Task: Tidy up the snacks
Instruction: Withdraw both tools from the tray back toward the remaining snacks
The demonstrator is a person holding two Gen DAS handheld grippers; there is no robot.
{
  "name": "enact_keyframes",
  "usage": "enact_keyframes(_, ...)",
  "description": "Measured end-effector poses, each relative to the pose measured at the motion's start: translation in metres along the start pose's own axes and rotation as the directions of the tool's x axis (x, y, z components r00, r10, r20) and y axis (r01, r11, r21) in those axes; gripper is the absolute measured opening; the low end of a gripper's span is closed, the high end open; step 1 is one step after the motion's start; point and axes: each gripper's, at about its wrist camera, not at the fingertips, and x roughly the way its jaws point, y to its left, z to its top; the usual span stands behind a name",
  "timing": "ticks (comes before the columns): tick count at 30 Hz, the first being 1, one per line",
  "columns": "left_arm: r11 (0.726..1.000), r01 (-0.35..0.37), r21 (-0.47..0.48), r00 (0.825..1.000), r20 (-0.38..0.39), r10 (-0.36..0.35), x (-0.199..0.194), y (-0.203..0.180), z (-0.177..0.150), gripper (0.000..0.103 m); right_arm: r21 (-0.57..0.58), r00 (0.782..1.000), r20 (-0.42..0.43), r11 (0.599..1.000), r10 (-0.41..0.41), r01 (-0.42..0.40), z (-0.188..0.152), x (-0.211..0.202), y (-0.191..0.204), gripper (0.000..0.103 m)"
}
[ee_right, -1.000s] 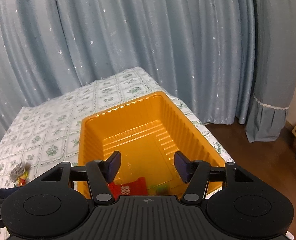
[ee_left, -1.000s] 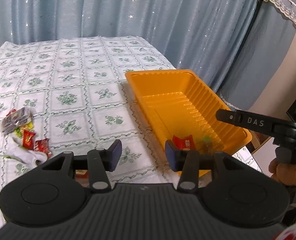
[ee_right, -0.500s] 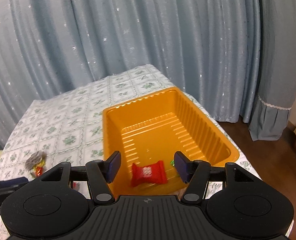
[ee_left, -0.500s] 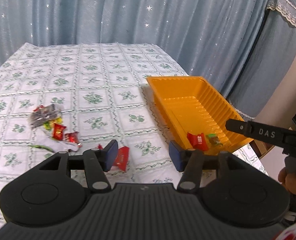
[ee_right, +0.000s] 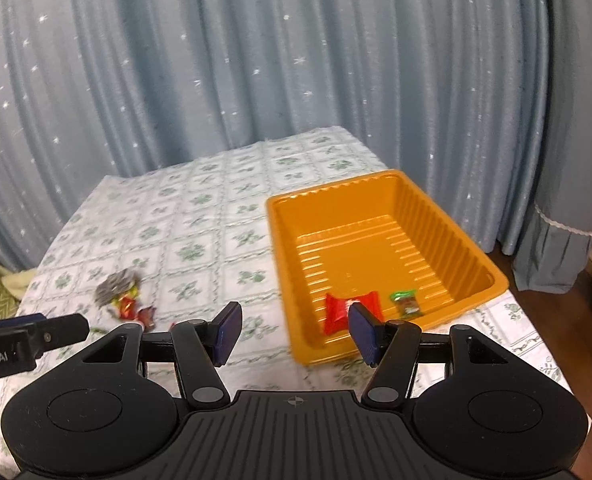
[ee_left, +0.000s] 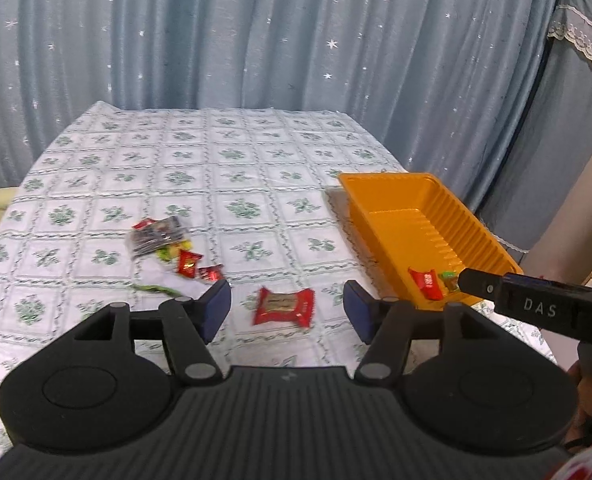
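Table (ee_left: 224, 152): floral cloth; only the left wrist view shows a red packet (ee_left: 284, 306) lying flat, long axis crosswise.
Orange tray (ee_right: 447, 224): long axis running away, at the table's right edge; holds a red snack (ee_right: 337, 308) and a green candy (ee_right: 405, 302).
Snack pile (ee_left: 168, 246): loose, left of the tray.
Left gripper (ee_left: 286, 310): jaws opening, empty.
Right gripper (ee_right: 292, 330): jaws spread, empty.

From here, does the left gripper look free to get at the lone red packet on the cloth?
Probably yes: the red packet lies alone ahead of the left gripper, whose empty jaws are opening.
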Motion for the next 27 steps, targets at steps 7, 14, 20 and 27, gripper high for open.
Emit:
enact_keyframes(7,0.999,-0.044,-0.02,0.999,0.001,0.044,-0.015,0.022,-0.009,0.065,-0.036,0.999,-0.015,0.999,0.031,-0.032,-0.008,-0.003,0.024,0.059)
enact_keyframes(14,0.996,-0.083,-0.039,0.997,-0.002,0.083,-0.024,0.043,-0.017,0.073,-0.06,0.998,-0.029,0.997,0.052,-0.054,-0.015,-0.003,0.04,0.059)
enact_keyframes(20,0.993,-0.113,-0.045,0.994,-0.015,0.112,-0.022,0.056,-0.021,0.074,-0.066,0.997,-0.047,0.995,0.065,-0.068,-0.023,0.004,0.049,0.059)
enact_keyframes(27,0.988,-0.144,-0.054,0.989,-0.038,0.142,-0.011,0.072,-0.024,0.074,-0.078,0.992,-0.088,0.993,0.085,-0.092,-0.038,0.021,0.057,0.059)
